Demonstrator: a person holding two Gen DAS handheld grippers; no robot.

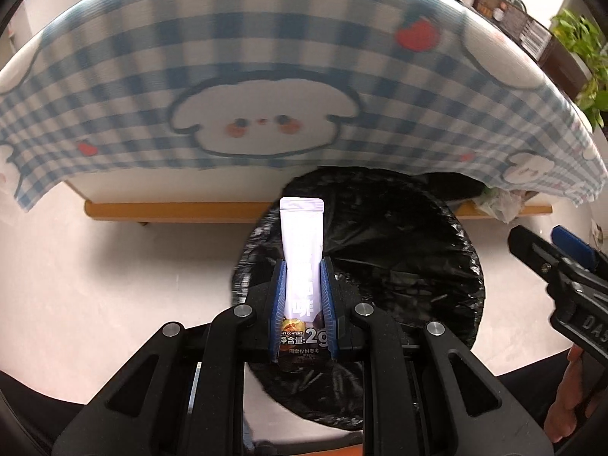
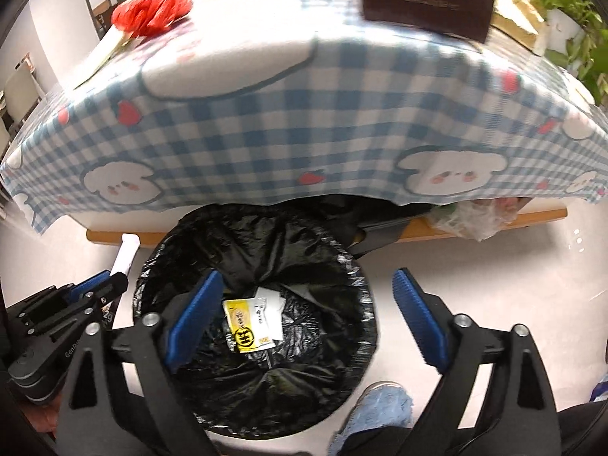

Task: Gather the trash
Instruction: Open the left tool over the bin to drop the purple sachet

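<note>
A white stick sachet (image 1: 302, 228) with a dark printed end stands upright in my left gripper (image 1: 303, 266), whose blue pads are shut on it. It hangs over the left rim of a round bin with a black liner (image 1: 399, 250). In the right wrist view my right gripper (image 2: 307, 275) is open wide above the same bin (image 2: 334, 262), with nothing between its fingers. A yellow packet (image 2: 245, 326) and a white wrapper (image 2: 271, 313) lie inside on the liner. The left gripper (image 2: 116, 281) and its sachet (image 2: 125, 254) show at the bin's left edge.
A low table under a blue checked cloth (image 2: 304, 114) overhangs the bin's far side. On it are a red bag (image 2: 152, 7) and a brown box (image 2: 425, 0). A crumpled clear bag (image 2: 471, 216) sits under the table. A blue slipper (image 2: 383, 402) is beside the bin.
</note>
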